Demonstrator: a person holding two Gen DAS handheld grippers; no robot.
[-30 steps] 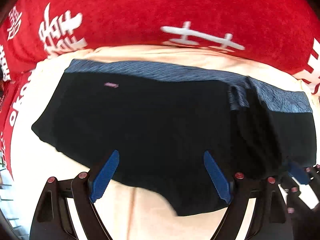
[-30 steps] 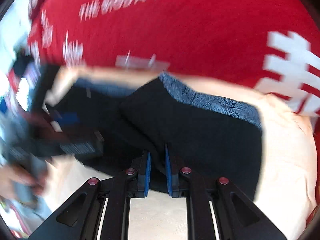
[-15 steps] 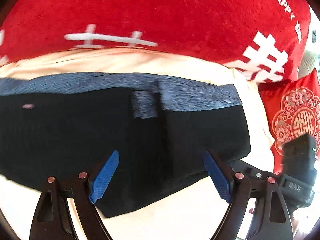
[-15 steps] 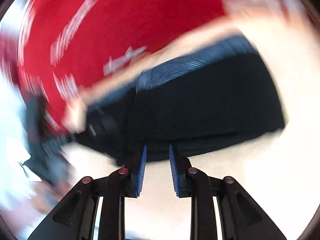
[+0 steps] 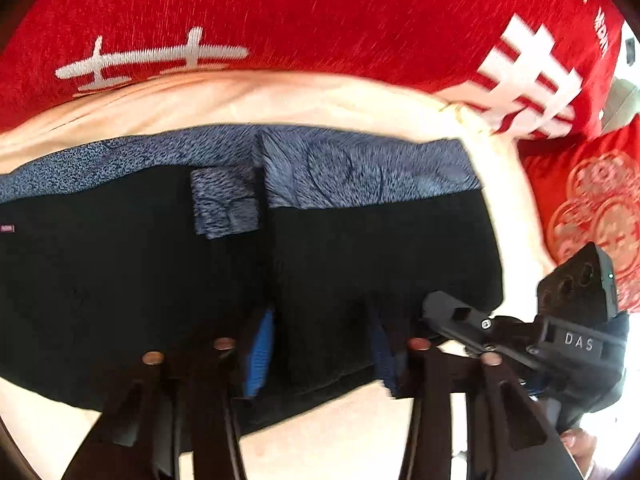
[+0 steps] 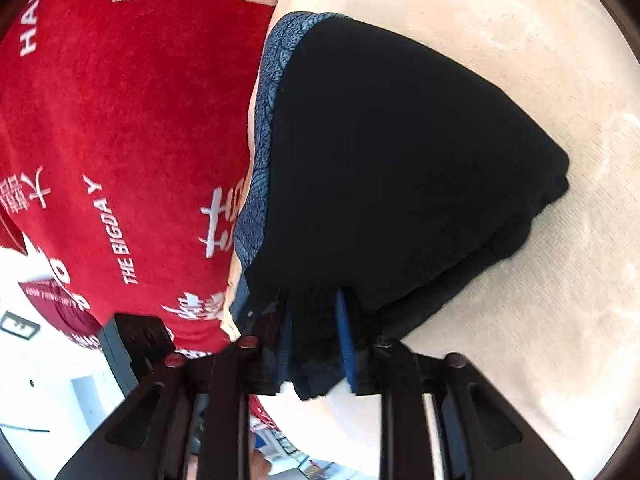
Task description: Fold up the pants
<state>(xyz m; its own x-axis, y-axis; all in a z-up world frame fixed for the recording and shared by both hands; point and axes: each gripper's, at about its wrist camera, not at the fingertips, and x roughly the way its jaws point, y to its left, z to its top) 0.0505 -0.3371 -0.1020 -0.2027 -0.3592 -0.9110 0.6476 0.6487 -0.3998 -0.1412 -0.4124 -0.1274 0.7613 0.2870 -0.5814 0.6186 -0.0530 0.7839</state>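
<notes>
Black pants (image 5: 140, 280) with a blue-grey patterned waistband (image 5: 360, 172) lie folded on a cream cushion (image 5: 280, 100). My left gripper (image 5: 320, 348) straddles the near edge of the folded layer, its blue pads part closed with black fabric between them. In the left wrist view my right gripper's body (image 5: 560, 340) reaches in from the right at the pants' right corner. In the right wrist view my right gripper (image 6: 314, 344) holds a bunch of the black pants (image 6: 400, 160) between its blue pads, jaws narrowly apart around the cloth.
A red blanket with white lettering (image 5: 320, 20) lies behind the cushion and also shows in the right wrist view (image 6: 120, 120). A red patterned pillow (image 5: 592, 208) sits at the right. Bare cream cushion (image 6: 540, 320) lies right of the pants.
My left gripper moved right and forward and its jaws closed from wide open onto the pants' edge. My right gripper swung around to the pants' right corner and took hold of the fabric.
</notes>
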